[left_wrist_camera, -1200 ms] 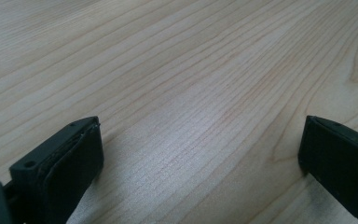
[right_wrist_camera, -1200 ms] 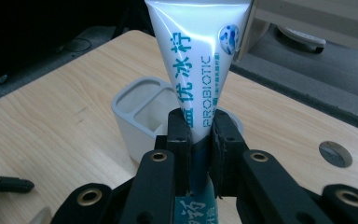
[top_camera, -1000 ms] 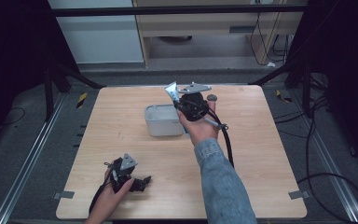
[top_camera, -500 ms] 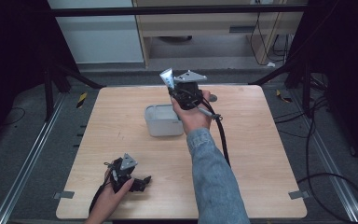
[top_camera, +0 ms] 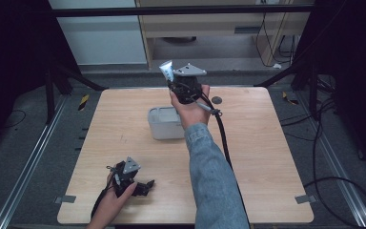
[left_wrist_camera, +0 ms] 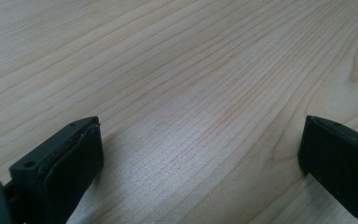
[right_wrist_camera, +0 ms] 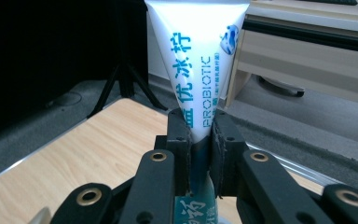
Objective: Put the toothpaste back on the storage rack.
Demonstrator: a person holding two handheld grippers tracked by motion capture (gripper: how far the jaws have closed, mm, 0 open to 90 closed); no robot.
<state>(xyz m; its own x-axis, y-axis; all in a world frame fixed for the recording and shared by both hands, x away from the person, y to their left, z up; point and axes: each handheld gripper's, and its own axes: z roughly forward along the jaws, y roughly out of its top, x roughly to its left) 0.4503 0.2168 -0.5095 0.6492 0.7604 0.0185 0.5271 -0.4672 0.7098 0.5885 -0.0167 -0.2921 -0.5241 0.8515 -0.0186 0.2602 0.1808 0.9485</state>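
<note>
right gripper (right_wrist_camera: 199, 140) clenched on the white tube (right_wrist_camera: 198, 60), lifted above the tray (top_camera: 164, 123).
left gripper (left_wrist_camera: 200, 154) idles, released (at 7 o'clock); next, judge where to set the tube down.

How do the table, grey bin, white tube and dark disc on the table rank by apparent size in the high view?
1. table
2. grey bin
3. white tube, held up in the right gripper, so nearer the camera; it may look bigger than it is
4. dark disc, smallest
</note>
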